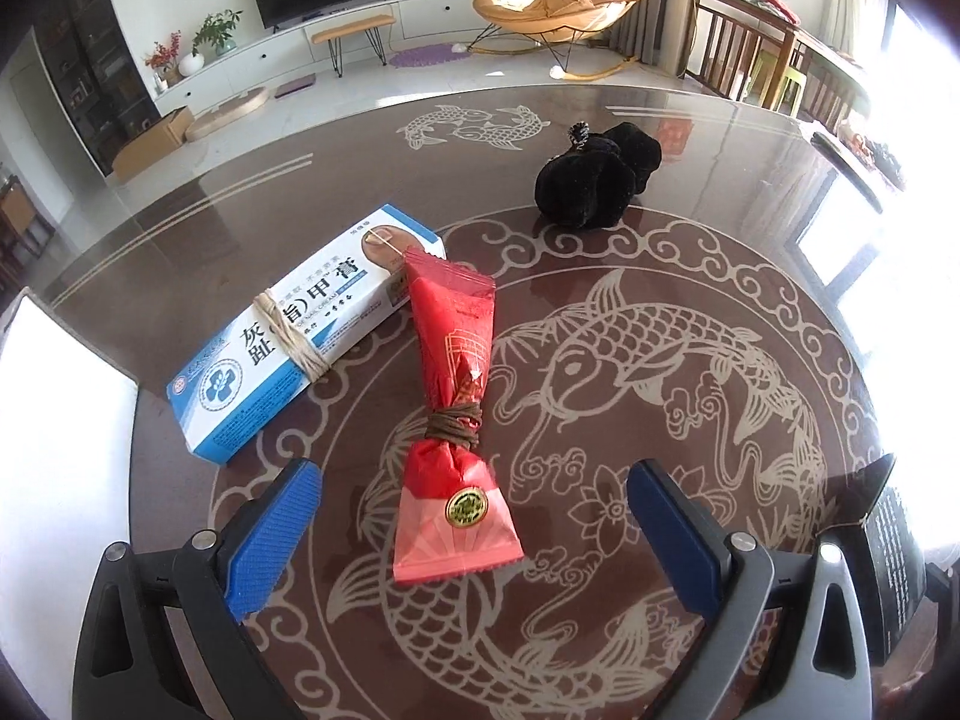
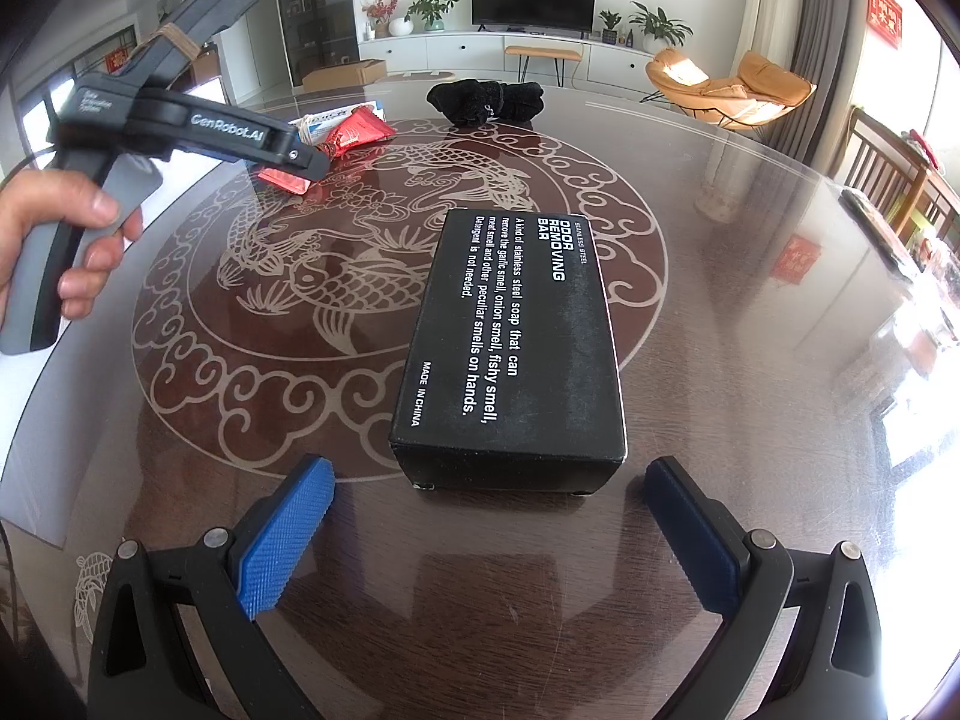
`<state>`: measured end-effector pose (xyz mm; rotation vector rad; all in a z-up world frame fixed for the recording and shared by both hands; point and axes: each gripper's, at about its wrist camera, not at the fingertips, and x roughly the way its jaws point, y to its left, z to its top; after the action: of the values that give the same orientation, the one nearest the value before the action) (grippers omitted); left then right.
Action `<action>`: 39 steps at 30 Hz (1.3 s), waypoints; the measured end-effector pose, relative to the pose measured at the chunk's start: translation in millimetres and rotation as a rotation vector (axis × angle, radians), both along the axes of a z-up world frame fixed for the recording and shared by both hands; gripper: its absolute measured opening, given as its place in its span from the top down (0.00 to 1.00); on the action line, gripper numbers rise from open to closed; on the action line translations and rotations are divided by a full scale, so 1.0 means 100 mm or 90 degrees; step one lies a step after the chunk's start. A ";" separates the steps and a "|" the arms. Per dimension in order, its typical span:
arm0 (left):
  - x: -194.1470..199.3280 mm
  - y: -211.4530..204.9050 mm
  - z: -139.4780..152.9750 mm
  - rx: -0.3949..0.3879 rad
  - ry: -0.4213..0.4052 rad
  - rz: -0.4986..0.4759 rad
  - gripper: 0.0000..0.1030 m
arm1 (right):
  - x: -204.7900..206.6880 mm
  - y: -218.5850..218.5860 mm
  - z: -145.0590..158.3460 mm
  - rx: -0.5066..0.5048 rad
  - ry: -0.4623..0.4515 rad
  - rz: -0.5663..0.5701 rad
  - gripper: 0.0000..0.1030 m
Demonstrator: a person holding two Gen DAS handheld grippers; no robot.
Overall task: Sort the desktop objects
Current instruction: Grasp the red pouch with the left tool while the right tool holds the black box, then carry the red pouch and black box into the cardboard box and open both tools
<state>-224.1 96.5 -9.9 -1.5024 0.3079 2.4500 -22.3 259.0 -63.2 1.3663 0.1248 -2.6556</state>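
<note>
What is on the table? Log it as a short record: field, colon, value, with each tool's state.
surface: round glass-topped table with a fish pattern
left tool: open, pads either side of the red packet's lower end, not pressing it
right tool: open, empty, just short of the black box
red packet: lying flat, tied round the middle with brown cord, top end resting on the blue and white box
blue and white box: flat, bound with a rubber band
black box: flat, white lettering up
black cloth pouch: far side, apart from the rest

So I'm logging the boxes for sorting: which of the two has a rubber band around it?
The white and blue box, lying beside the red packet, has a tan band around its middle. The black box has none.
</note>
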 end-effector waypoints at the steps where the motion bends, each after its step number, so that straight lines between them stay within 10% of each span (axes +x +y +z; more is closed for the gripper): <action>1: -0.06 0.01 -0.05 0.005 -0.018 0.004 0.23 | 0.00 0.00 0.00 0.000 0.000 0.000 0.00; 5: -0.07 -0.06 0.01 0.036 0.006 0.036 0.79 | 0.00 0.00 0.00 0.000 0.000 0.000 0.00; 15: 1.08 -0.55 0.02 0.128 0.002 0.023 0.79 | -0.01 0.00 0.00 -0.001 -0.004 0.006 0.00; 22: 1.69 -0.72 0.03 0.160 0.008 0.002 0.79 | -0.50 0.03 0.09 -0.024 -0.114 0.019 0.02; 25: 1.81 -0.80 0.12 0.185 0.022 -0.001 0.79 | -0.64 -0.02 0.13 0.012 -0.126 0.014 0.43; 27: 1.90 -0.90 0.27 0.214 0.036 0.000 0.79 | -0.63 -0.04 0.18 0.019 -0.134 0.007 0.43; 33: 2.21 -1.44 0.92 0.312 0.103 0.018 0.79 | -0.45 -0.32 0.75 -0.077 -0.092 0.016 0.43; 39: 2.49 -2.52 1.40 0.298 0.165 0.099 0.79 | -0.48 -1.48 1.48 -0.162 -0.039 0.138 0.43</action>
<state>25.4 -155.7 130.5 -1.0480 -0.3319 2.5929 -69.8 111.2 85.1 1.2718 -0.0664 -2.3563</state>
